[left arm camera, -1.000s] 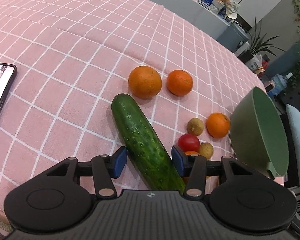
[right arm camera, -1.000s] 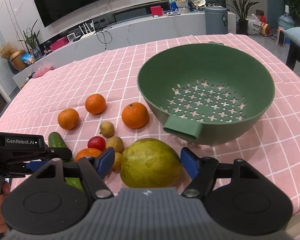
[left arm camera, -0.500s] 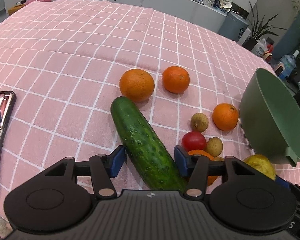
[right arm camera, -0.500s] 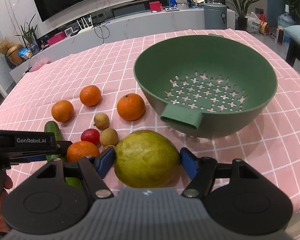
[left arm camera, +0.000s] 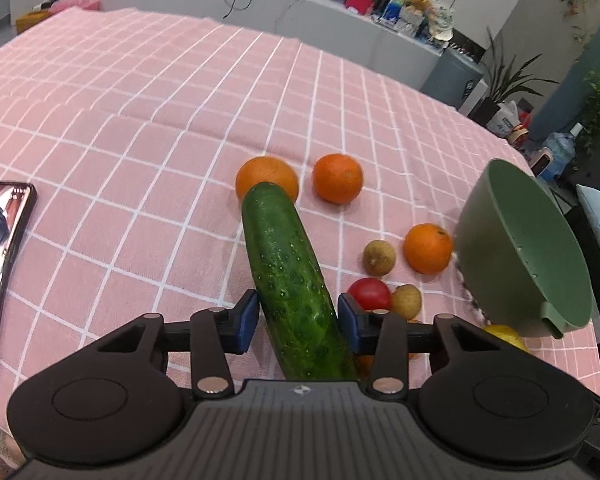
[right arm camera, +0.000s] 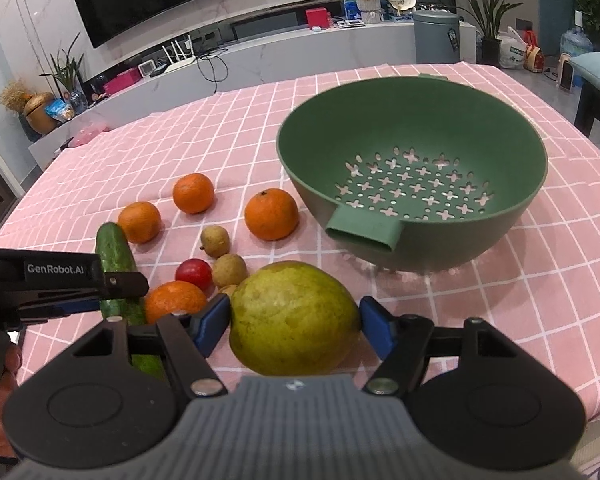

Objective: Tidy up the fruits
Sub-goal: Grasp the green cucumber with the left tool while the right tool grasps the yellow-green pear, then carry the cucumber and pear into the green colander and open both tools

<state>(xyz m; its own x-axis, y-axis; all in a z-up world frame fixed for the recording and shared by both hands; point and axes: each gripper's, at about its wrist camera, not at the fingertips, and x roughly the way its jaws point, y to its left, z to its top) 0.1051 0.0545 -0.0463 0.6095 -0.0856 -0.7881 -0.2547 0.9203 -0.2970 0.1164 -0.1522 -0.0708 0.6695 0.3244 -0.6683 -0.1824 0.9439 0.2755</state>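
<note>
Left gripper [left arm camera: 298,317] clamps the cucumber [left arm camera: 290,276], long axis pointing forward; right gripper [right arm camera: 294,326] pinches the green-yellow fruit [right arm camera: 294,318]

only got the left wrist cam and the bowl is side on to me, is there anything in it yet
Observer: No. The bowl is empty, and only the cross-shaped holes in its bottom show.
Operator: whats the yellow bit poking out under the bowl handle
Observer: That is a big yellow-green fruit. It sits in front of the bowl's handle, and the right gripper has a pad against each side of it.
</note>
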